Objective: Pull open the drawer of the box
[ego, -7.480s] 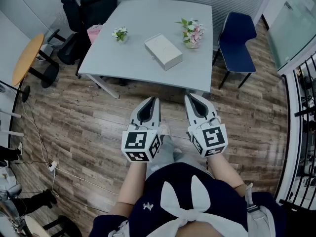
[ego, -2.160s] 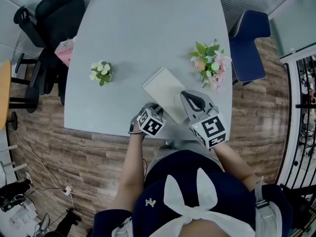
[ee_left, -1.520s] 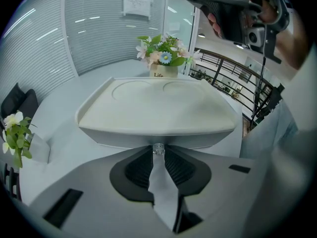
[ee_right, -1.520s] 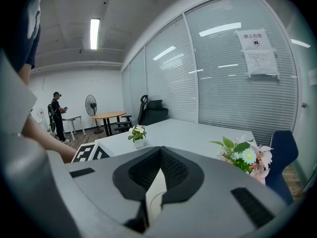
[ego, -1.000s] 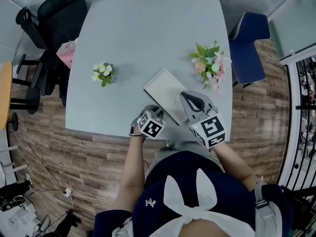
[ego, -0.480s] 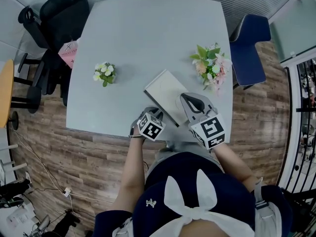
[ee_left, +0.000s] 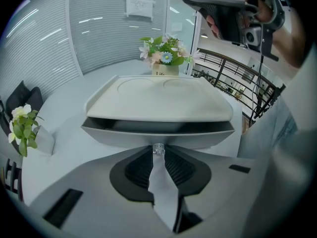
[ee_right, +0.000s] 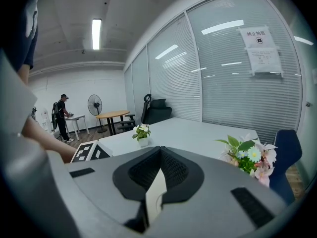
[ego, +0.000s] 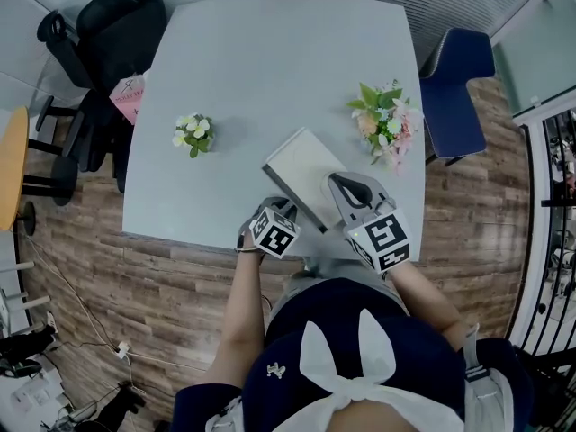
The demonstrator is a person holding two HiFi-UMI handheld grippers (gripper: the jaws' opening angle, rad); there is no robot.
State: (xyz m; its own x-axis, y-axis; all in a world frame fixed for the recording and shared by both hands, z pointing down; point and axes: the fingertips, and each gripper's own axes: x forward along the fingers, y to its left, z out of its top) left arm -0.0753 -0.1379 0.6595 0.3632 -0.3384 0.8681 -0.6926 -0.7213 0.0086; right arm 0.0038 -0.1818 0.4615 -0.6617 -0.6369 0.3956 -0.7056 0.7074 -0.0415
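Your left gripper (ego: pixel 283 207) has its jaws drawn close, nipped on the small clear knob (ee_left: pixel 158 149) at the middle of the drawer (ee_left: pixel 119 129) front. Your right gripper (ego: pixel 347 184) has its jaws pressed together with nothing between them. It is held up by the right side of the box (ego: pixel 295 167), tips pointing across the table (ego: pixel 252 70).

In your head view the left gripper covers the knob and the drawer front, so neither the pinch nor the gap can be seen there. Only the left gripper view shows them. In that view the drawer stands out a little from under the lid, with a dark slot along its top, and its inside is lost in shadow. The right gripper view shows no box at all, because the gripper's own body fills the lower part.

The box lies slantwise near your edge of the table. Its drawer end meets the left gripper's tips, and the right gripper is just beside it.
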